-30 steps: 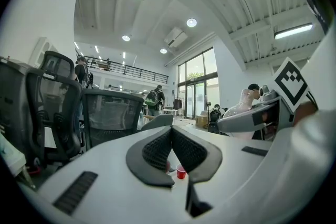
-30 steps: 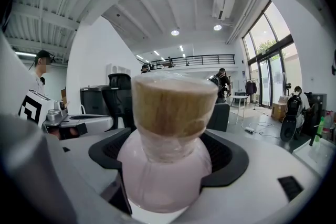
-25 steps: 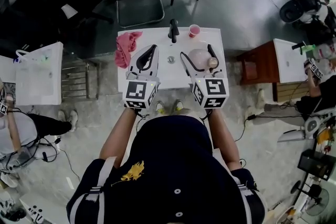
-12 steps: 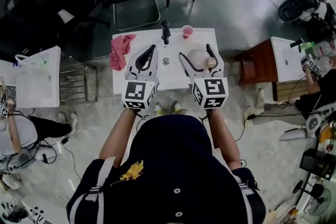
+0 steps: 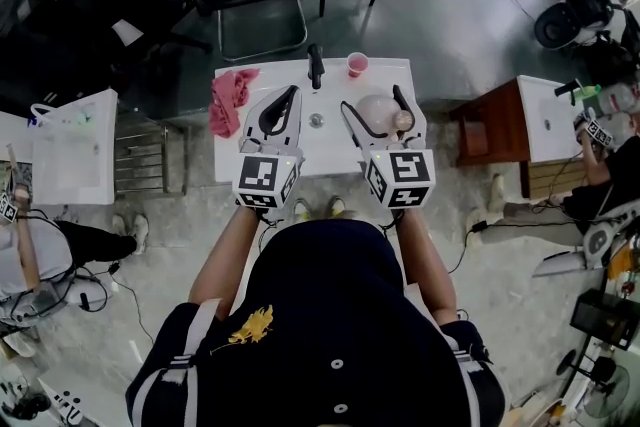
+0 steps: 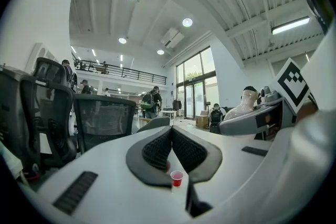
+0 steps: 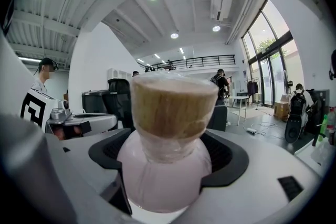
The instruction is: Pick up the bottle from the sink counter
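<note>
Bottle [image 7: 165, 165]: round pale-pink belly, short neck under clear film, broad tan cork-like stopper.
Right claw [image 5: 372, 101]: clenched on the bottle's belly, one jaw on each side.
Bottle's place: in that claw, over the white table [image 5: 322, 147], right of the drain [image 5: 316, 119]; whether it touches the table I cannot tell.
Left claw [image 6: 170, 132]: closed, tips together, grasping nothing.
Far edge: red cup [image 5: 356, 64], black faucet [image 5: 316, 65].
Left end: pink cloth [image 5: 228, 95].
</note>
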